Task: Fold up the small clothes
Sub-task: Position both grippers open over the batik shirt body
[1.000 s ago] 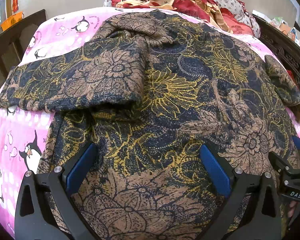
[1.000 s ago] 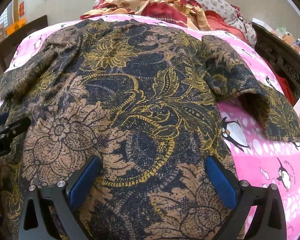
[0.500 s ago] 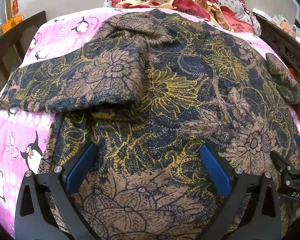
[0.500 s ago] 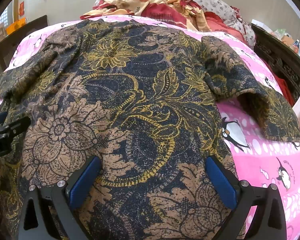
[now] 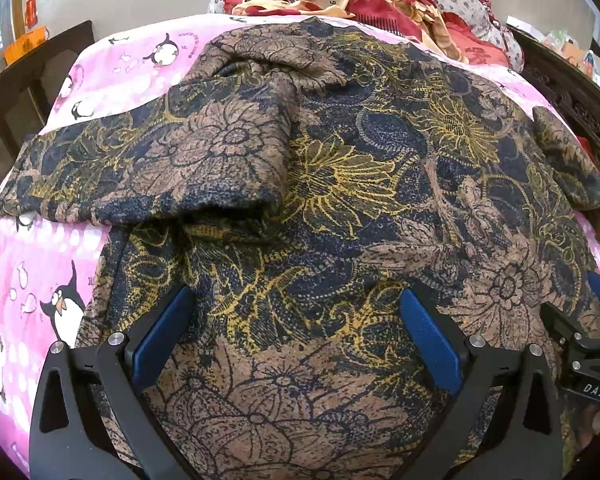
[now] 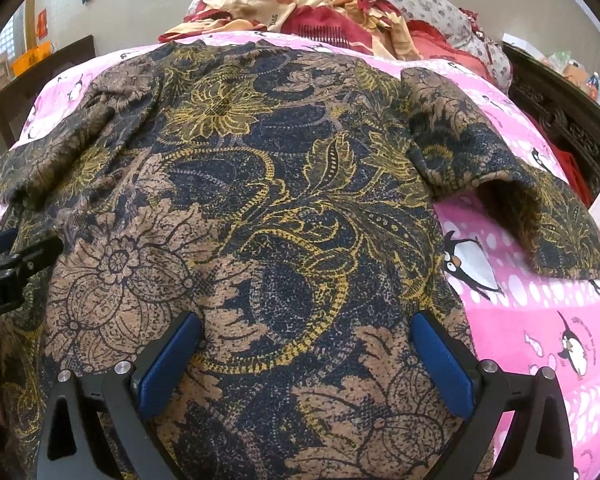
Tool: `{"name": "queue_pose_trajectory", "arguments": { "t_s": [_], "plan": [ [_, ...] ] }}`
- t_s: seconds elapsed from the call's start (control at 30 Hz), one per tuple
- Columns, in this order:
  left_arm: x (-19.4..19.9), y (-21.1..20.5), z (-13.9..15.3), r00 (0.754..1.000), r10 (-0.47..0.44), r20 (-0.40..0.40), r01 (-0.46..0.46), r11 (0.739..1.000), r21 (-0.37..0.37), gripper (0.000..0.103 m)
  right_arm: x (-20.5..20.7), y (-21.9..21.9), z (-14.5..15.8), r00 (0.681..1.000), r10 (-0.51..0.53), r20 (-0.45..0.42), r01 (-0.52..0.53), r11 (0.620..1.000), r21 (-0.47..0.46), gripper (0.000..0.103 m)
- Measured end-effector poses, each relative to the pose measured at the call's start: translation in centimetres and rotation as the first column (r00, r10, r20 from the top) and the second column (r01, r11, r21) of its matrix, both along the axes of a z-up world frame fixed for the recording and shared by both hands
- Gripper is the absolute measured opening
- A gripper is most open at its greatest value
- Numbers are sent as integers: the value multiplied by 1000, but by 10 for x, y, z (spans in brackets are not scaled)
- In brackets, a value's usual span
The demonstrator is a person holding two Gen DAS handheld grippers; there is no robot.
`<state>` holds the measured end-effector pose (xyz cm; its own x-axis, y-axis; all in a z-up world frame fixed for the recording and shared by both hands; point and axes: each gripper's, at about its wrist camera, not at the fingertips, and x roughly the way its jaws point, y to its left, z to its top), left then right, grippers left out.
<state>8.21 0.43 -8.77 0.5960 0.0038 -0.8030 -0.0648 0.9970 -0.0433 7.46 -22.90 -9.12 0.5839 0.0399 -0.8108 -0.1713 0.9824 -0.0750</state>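
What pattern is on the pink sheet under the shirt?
Cartoon penguins with white dots on the pink sheet, clearest in the right wrist view beside the flowered shirt.

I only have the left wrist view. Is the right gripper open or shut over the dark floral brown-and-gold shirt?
Observer: Open. The right gripper has its blue pads spread wide apart, with the dark floral brown-and-gold shirt showing between them.
Operator: How does the sleeve on that side lie?
Observer: That sleeve lies out sideways on the pink penguin-print bedsheet, and its cuff mouth gapes open.
Operator: Does it touch the shirt body lower down?
Observer: No. A wedge of sheet with a penguin print shows between them.
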Motion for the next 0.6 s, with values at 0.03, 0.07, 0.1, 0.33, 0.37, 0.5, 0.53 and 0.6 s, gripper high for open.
{"name": "queue_pose_trajectory", "arguments": {
  "t_s": [0.03, 0.07, 0.1, 0.33, 0.37, 0.5, 0.53, 0.6],
  "plan": [
    [0, 0, 0, 1000, 0, 0, 0, 1000, 1, 103, 0, 0, 0, 1000, 0, 0, 0, 1000, 1, 103],
    [0, 0, 1, 1000, 2, 1, -2, 1000, 1, 103, 0, 0, 0, 1000, 0, 0, 0, 1000, 0, 103],
    [0, -1, 1, 1000, 5, 1, -5, 1000, 3, 103, 0, 0, 0, 1000, 0, 0, 0, 1000, 1, 103],
    [-1, 2, 0, 1000, 8, 5, -8, 1000, -17, 103, 0, 7, 19, 999, -32, -29, 31, 999, -13, 103],
    [-1, 2, 0, 1000, 8, 5, -7, 1000, -19, 103, -3, 9, 25, 999, -36, -13, 36, 999, 6, 103],
    [-2, 2, 0, 1000, 5, 5, -5, 1000, -19, 103, -19, 32, 32, 1000, -1, 17, -1, 992, 124, 103],
    [-2, 3, 0, 1000, 3, 6, -3, 1000, -22, 103, -20, 37, 28, 1000, 8, 16, -10, 992, 126, 103],
    [-2, 3, 0, 1000, 3, 6, -3, 1000, -21, 103, -20, 49, 6, 999, 36, -33, -33, 997, 73, 103]
  ]
}}
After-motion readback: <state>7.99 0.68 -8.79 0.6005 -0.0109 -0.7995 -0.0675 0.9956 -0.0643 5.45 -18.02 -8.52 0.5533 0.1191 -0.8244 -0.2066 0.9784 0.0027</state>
